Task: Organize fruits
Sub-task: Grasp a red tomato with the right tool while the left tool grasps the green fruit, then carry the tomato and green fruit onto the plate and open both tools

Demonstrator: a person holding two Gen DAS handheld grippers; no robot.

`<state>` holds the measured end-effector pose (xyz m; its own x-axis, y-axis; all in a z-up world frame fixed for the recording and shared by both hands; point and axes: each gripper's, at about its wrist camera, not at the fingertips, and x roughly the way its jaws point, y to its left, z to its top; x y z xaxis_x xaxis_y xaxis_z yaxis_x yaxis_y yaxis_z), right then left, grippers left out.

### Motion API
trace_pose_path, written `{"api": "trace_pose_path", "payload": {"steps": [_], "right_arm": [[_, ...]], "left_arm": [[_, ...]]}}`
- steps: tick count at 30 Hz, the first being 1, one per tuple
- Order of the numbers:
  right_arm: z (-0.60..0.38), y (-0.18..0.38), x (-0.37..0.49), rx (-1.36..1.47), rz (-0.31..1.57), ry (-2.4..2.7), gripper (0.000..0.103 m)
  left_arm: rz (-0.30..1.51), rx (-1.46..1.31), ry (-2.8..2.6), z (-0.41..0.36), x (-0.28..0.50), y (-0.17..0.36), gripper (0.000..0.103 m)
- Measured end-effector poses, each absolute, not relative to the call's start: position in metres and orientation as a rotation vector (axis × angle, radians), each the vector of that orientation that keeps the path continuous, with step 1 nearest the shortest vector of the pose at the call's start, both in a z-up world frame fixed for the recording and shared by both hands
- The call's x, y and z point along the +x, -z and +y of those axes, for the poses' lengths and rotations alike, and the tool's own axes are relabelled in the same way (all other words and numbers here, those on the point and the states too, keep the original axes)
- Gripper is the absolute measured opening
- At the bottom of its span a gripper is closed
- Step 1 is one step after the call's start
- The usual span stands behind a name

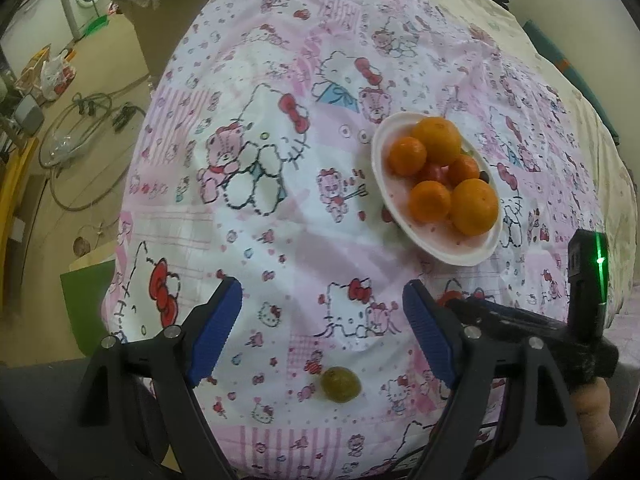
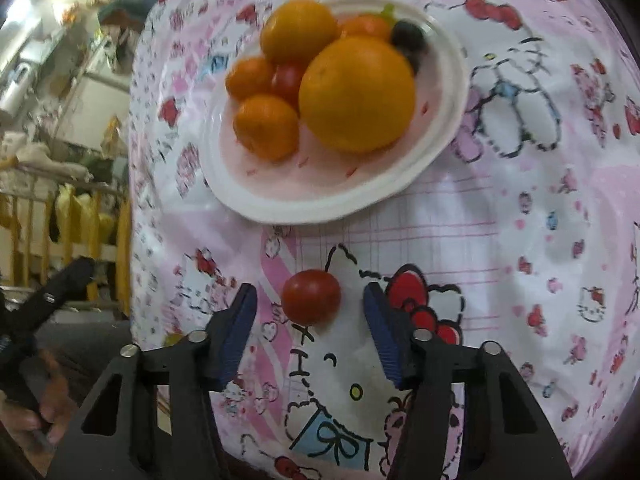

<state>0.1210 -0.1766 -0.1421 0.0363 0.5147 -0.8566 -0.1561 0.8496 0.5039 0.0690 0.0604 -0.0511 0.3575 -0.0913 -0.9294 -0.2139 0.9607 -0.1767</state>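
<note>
Right tongs [image 2: 310, 326] spread around tomato [image 2: 311, 297], left tongs [image 1: 322, 334] spread above green fruit [image 1: 340, 384]

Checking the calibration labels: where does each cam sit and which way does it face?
Left wrist: on the left gripper, looking down along its open fingers at a green fruit on the patterned cloth, plate beyond; the right gripper shows at the right edge.
Right wrist: on the right gripper, fingers open either side of a red tomato, plate ahead; a hand shows lower left.
Shared: plate of oranges, cloth.
</note>
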Motion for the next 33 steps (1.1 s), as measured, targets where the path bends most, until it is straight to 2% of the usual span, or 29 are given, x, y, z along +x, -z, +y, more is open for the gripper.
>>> {"api": "trace_pose_path", "payload": {"steps": [1, 3, 4, 12, 15, 21, 23, 25, 27, 31, 33], "right_arm": [[-0.172, 0.144, 0.12, 0.272, 1.45, -0.527, 0.051], [-0.165, 0.142, 0.119, 0.219, 1.441, -0.534, 0.036], [-0.164, 0.143, 0.118, 0.202, 1.439, -0.536, 0.034], [-0.178, 0.129, 0.117, 0.231, 1.387, -0.544, 0.034], [-0.187, 0.122, 0.117, 0.272, 1.368, -0.538, 0.034], [-0.198, 0.107, 0.114, 0.308, 1.327, -0.527, 0.034], [-0.201, 0.102, 0.112, 0.316, 1.315, -0.528, 0.034], [-0.203, 0.1, 0.112, 0.32, 1.306, -0.527, 0.034], [-0.206, 0.097, 0.112, 0.328, 1.298, -0.526, 0.034], [-0.212, 0.095, 0.112, 0.341, 1.291, -0.52, 0.034], [-0.213, 0.093, 0.112, 0.349, 1.288, -0.522, 0.034]], "left_arm": [[1.21, -0.29, -0.084, 0.063, 0.068, 0.052, 0.08], [1.22, -0.291, -0.085, 0.066, 0.065, 0.055, 0.08], [1.227, -0.288, -0.082, 0.067, 0.064, 0.057, 0.08], [1.333, -0.252, 0.005, 0.056, 0.037, 0.083, 0.08], [1.368, -0.233, 0.032, 0.04, 0.031, 0.095, 0.077], [1.394, -0.14, 0.037, 0.012, 0.027, 0.11, 0.065], [1.399, -0.108, 0.027, 0.008, 0.029, 0.115, 0.057], [1.401, -0.09, 0.023, 0.006, 0.029, 0.116, 0.056], [1.397, -0.095, 0.024, 0.005, 0.029, 0.117, 0.052], [1.404, -0.105, 0.031, 0.005, 0.031, 0.117, 0.028], [1.406, -0.112, 0.042, 0.005, 0.03, 0.115, 0.025]]}}
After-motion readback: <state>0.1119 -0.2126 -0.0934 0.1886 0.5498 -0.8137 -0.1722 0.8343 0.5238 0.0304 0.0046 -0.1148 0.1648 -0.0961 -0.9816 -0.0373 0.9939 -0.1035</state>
